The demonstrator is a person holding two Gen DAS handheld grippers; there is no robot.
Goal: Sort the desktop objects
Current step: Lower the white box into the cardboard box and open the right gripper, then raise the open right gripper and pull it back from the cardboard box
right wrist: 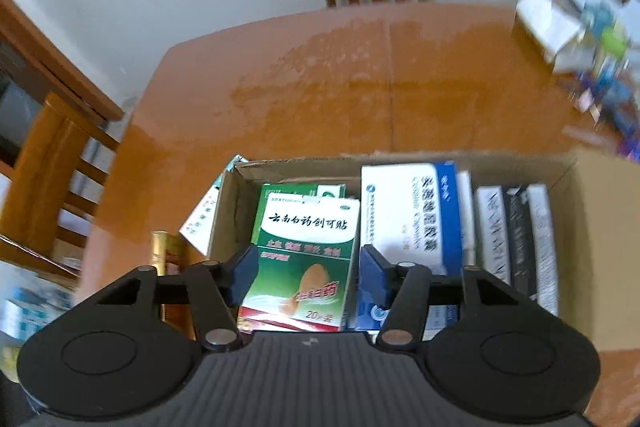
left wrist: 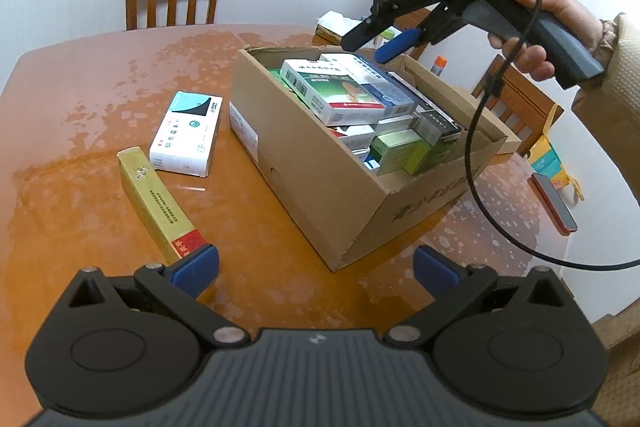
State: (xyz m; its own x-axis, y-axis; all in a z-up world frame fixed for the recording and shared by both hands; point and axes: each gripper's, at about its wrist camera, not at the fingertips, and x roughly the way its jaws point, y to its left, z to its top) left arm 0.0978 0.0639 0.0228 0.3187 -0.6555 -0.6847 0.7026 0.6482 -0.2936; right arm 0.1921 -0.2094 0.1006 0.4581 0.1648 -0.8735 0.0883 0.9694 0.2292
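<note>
right gripper [right wrist: 306, 273] above cardboard box [left wrist: 320, 195], jaws apart, green-white carton [right wrist: 304, 255] lying loose below; left gripper [left wrist: 314, 269] wide apart, empty

Packets fill carton [left wrist: 320, 187] on table [left wrist: 80, 87]; two boxes [left wrist: 186, 135] lie left.

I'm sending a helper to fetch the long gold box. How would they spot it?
Start at the open cardboard box on the orange table. Left of it lie two packs; the long gold box is the nearer, narrow one with a red end, unlike the wider white pack.
</note>
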